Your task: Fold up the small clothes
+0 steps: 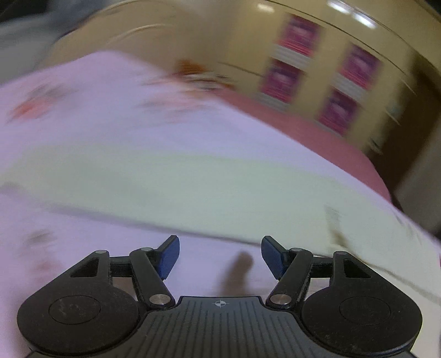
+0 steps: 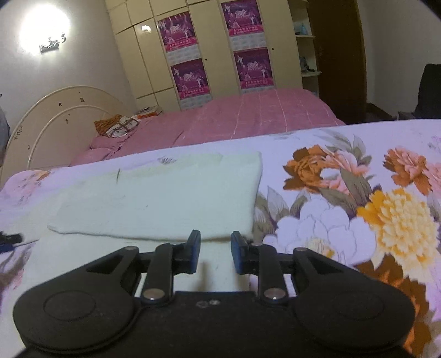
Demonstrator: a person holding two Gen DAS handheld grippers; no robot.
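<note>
On the floral sheet (image 2: 358, 192) lay a folded pale-green cloth (image 2: 165, 198); the left tongs (image 1: 220, 256) gaped empty, and the right tongs (image 2: 215, 253) stood slightly parted, gripping nothing.

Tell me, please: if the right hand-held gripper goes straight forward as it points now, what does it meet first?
Most likely the pale green folded cloth: its near edge lies just ahead of the open right hand-held gripper, on the floral sheet. Depth is uncertain.

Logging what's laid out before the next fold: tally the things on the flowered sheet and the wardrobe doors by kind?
Pale green folded cloth: 1
Purple posters on the wardrobe: 4
Total: 5
</note>
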